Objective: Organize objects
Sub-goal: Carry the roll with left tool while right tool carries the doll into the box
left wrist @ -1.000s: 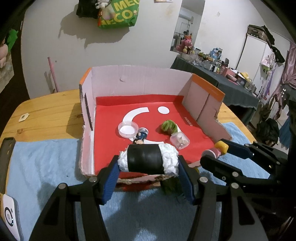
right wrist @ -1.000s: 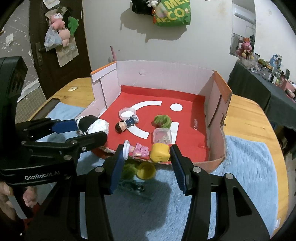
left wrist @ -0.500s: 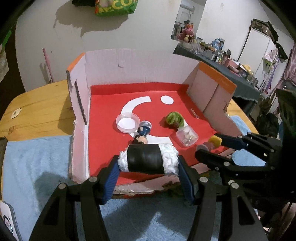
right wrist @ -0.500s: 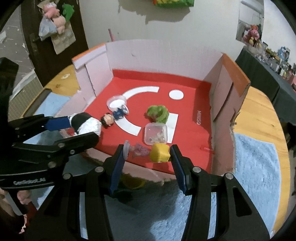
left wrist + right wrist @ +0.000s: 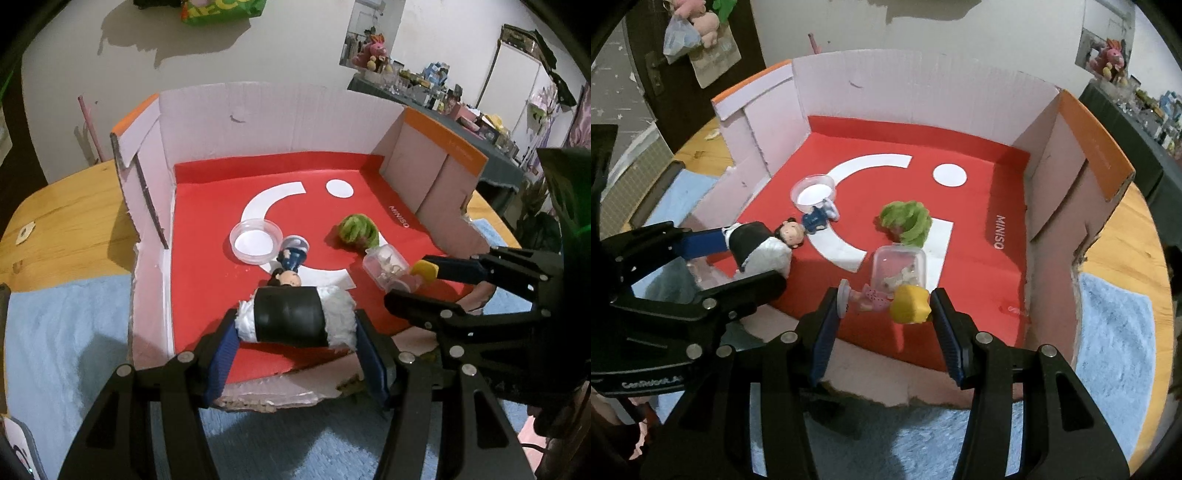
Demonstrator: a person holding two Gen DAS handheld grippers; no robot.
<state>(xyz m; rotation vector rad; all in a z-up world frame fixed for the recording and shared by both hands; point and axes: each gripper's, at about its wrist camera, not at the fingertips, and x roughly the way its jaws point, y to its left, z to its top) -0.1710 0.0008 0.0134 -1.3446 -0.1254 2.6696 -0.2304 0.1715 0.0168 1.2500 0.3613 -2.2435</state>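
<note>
Cardboard box [image 5: 280, 122] with red floor is reading "MINISO". Left gripper [image 5: 295, 325] is reaching over the front edge, clamping a sushi roll toy [image 5: 295, 315] above the floor. Right gripper [image 5: 884, 306] alongside is squeezing a yellow-haired doll [image 5: 886, 301] just inside.

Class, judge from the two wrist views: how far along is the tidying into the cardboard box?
Done: a clear round dish, blue-clothed figurine, green watermelon toy and clear square container lie on the red floor of the cardboard box.
In hand: left gripper holds a black-and-white sushi roll toy; right gripper holds a yellow-haired pink doll, both over the box.
Left: releasing both.
</note>
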